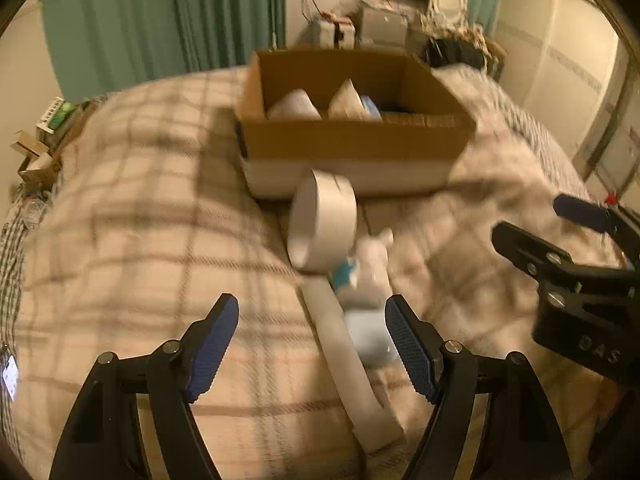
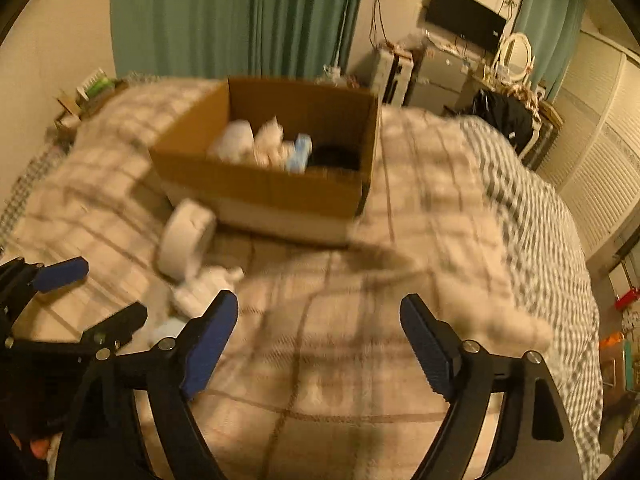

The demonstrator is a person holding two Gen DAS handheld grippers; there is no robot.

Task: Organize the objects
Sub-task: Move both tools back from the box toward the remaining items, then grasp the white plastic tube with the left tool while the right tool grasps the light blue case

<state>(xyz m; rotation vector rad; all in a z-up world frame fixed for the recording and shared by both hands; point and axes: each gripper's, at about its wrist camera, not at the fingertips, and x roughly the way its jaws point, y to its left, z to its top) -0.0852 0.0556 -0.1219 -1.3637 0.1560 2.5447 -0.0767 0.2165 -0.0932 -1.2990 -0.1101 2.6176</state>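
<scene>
An open cardboard box [image 1: 352, 144] sits on a plaid blanket and holds several white and blue items; it also shows in the right wrist view [image 2: 260, 188]. A white tape roll [image 1: 322, 226] with a loose strip [image 1: 348, 356] stands in front of the box, also in the right wrist view [image 2: 186, 238]. A white and blue bottle [image 1: 366, 300] lies beside it. My left gripper [image 1: 312, 344] is open, just short of the strip and bottle. My right gripper [image 2: 318, 344] is open and empty over bare blanket, and appears in the left wrist view [image 1: 536, 220].
The plaid blanket [image 2: 360, 300] covers the bed, with a checked sheet [image 2: 532, 208] on the right. Green curtains [image 1: 160, 20] hang behind. A cluttered shelf and a monitor [image 2: 464, 20] stand beyond the bed. Small boxes [image 1: 40, 144] sit at the left edge.
</scene>
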